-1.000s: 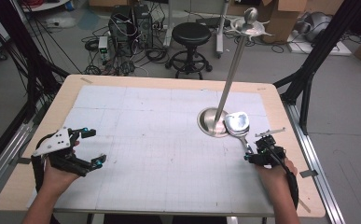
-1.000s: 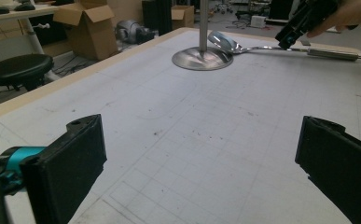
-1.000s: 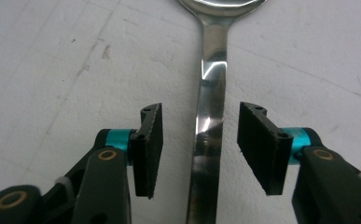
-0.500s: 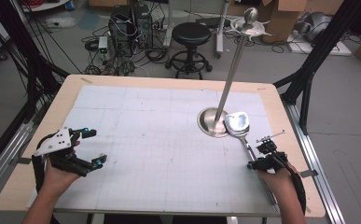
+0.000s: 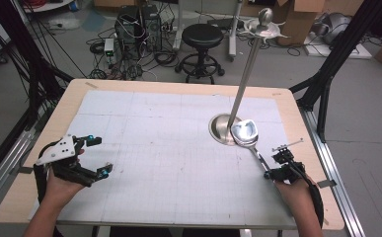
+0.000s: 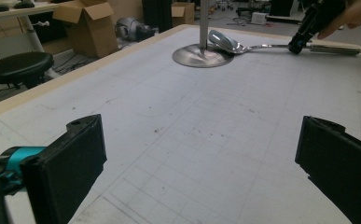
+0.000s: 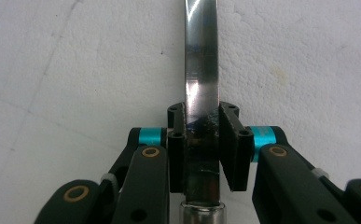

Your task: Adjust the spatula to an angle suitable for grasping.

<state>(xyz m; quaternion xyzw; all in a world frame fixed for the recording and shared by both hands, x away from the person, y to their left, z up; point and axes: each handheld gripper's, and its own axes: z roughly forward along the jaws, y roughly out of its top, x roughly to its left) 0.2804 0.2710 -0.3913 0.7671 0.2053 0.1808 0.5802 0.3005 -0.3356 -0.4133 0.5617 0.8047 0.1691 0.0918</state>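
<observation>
since a second ago right gripper (image 5: pixel 276 168) slid back along ladle (image 5: pixel 248 136) handle, jaws just closing — now clamped on it beside stand (image 5: pixel 230 129); lifting remains — left gripper (image 5: pixel 97 155) wide, idle.

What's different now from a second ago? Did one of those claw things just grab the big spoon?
Yes. The right gripper slid a little down the spoon handle and its jaws have just been closing; they now clamp the handle. The left gripper stayed put, open. The spoon's bowl lies as before on the stand base.
</observation>
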